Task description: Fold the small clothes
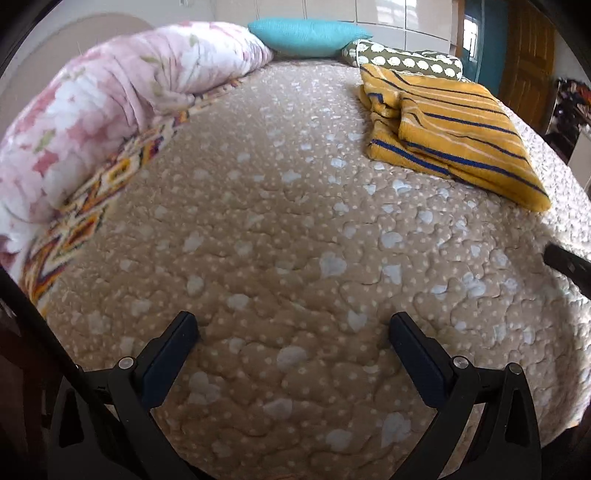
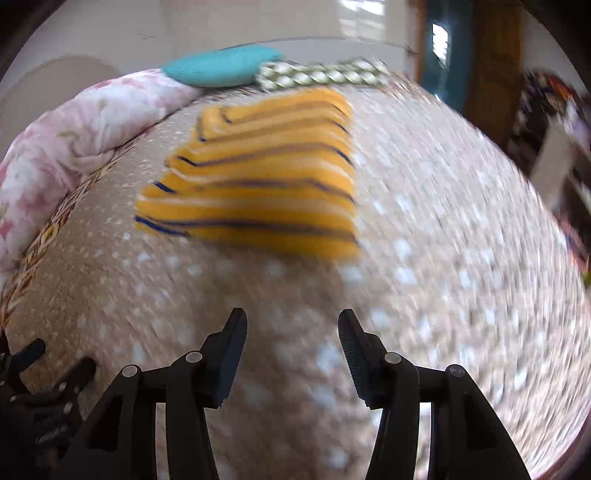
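Observation:
A folded yellow garment with dark blue and white stripes [image 1: 450,133] lies on the beige heart-patterned bedspread [image 1: 280,236], at the far right in the left wrist view. In the blurred right wrist view the garment [image 2: 258,181] lies straight ahead, beyond the fingers. My left gripper [image 1: 293,325] is open and empty, low over bare bedspread, well left of the garment. My right gripper [image 2: 291,325] is open and empty, over the bedspread [image 2: 424,258] short of the garment. A black tip of the right gripper [image 1: 569,264] shows at the right edge of the left wrist view.
A pink floral quilt [image 1: 92,122] is bunched along the bed's left side. A teal pillow [image 1: 306,35] and a green dotted pillow [image 1: 406,61] lie at the head. A wooden door [image 1: 528,66] and clutter [image 2: 554,110] stand to the right of the bed.

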The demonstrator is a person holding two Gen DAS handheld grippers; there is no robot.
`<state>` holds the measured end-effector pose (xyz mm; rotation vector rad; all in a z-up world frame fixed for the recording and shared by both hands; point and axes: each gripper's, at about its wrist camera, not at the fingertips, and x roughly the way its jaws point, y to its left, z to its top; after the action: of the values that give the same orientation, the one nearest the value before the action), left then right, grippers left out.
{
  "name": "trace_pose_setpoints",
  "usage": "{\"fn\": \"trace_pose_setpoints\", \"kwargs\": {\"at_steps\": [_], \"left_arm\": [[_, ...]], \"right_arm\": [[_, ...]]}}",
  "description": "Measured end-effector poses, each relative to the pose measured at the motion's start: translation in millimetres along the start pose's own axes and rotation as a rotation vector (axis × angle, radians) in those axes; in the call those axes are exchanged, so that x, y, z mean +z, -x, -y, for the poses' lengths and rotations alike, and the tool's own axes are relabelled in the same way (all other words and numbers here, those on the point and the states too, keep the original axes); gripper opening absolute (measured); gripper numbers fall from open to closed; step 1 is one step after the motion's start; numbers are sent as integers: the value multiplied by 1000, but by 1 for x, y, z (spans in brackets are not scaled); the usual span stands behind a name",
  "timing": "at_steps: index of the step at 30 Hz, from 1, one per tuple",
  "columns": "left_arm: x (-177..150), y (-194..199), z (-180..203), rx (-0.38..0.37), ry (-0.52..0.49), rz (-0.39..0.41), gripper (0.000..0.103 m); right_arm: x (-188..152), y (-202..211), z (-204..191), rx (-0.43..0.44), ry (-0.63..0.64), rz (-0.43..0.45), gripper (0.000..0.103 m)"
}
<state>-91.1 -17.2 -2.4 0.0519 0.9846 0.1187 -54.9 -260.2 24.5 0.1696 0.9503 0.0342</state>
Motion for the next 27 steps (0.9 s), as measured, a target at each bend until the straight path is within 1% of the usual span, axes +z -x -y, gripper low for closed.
{"fn": "trace_pose_setpoints", "kwargs": {"at_steps": [2, 4, 6, 9, 12, 14, 16, 21, 27], "left_arm": [[-1, -2, 0, 0, 13, -5, 103], [-2, -4, 0, -2, 27, -5, 103], [-4, -5, 0, 5, 20, 6, 103], [-5, -6, 2, 13, 5, 14, 103], [-4, -5, 3, 16, 0, 12, 103], [-3, -3, 1, 0, 3, 2, 103], [0, 3, -4, -20, 27, -10, 103], [6, 25, -12, -74, 89, 21, 103], [8, 38, -5, -106, 66, 9, 103]], "right_arm": [[-7, 3, 9, 17, -36, 1, 58], [-11, 7, 14, 23, -47, 5, 61], [-13, 9, 15, 26, -52, 7, 63], [-12, 8, 10, 14, -42, 11, 64], [-14, 6, 1, -19, -16, 16, 65], [-15, 7, -3, -38, 0, 22, 65], [-17, 7, -4, -46, 8, 25, 66], [-17, 8, -3, -56, 4, 26, 67], [-17, 11, -6, -86, 29, 34, 68]]}}
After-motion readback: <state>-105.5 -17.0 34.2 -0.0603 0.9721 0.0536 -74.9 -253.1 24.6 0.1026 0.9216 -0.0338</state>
